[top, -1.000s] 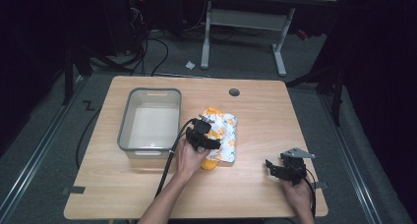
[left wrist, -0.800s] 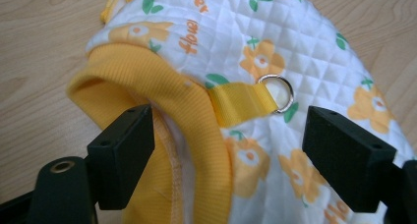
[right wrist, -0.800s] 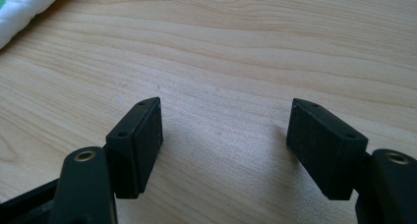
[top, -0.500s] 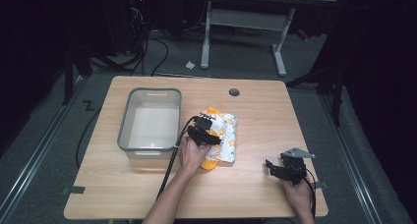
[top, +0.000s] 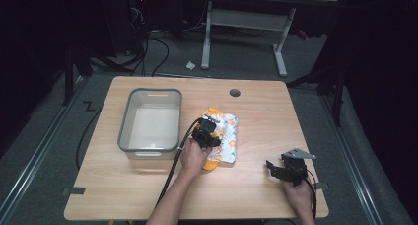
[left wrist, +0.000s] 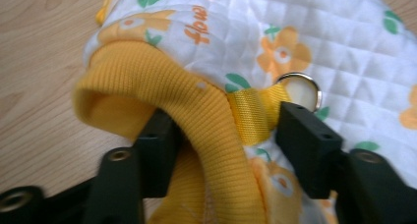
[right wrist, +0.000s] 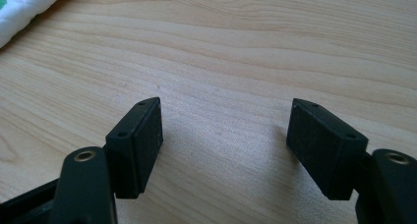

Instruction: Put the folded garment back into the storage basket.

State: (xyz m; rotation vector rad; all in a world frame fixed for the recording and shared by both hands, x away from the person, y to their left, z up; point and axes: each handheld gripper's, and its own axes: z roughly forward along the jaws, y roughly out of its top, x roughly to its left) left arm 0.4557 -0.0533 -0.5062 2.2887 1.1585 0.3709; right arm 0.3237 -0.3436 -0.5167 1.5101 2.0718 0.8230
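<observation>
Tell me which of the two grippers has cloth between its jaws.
The left gripper: its open jaws straddle the yellow ribbed cuff of the flowered garment. The right gripper is over bare table.

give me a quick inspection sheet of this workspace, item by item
surface: light wooden table with a round cable hole near its far edge.
job's things: white quilted garment with orange flowers and a yellow ribbed cuff lying flat at mid-table; clear grey-rimmed plastic bin beside it, nothing seen inside.
clutter: nothing seen on the table.
grippers: left gripper open, its fingers either side of the yellow cuff and a yellow strap with a metal ring; right gripper open over bare wood, holding nothing.
cables: black cable trailing from the left gripper along the forearm; more cables on the floor behind.
surroundings: dark room, grey floor, white desk frame behind, small white scrap on the floor.
</observation>
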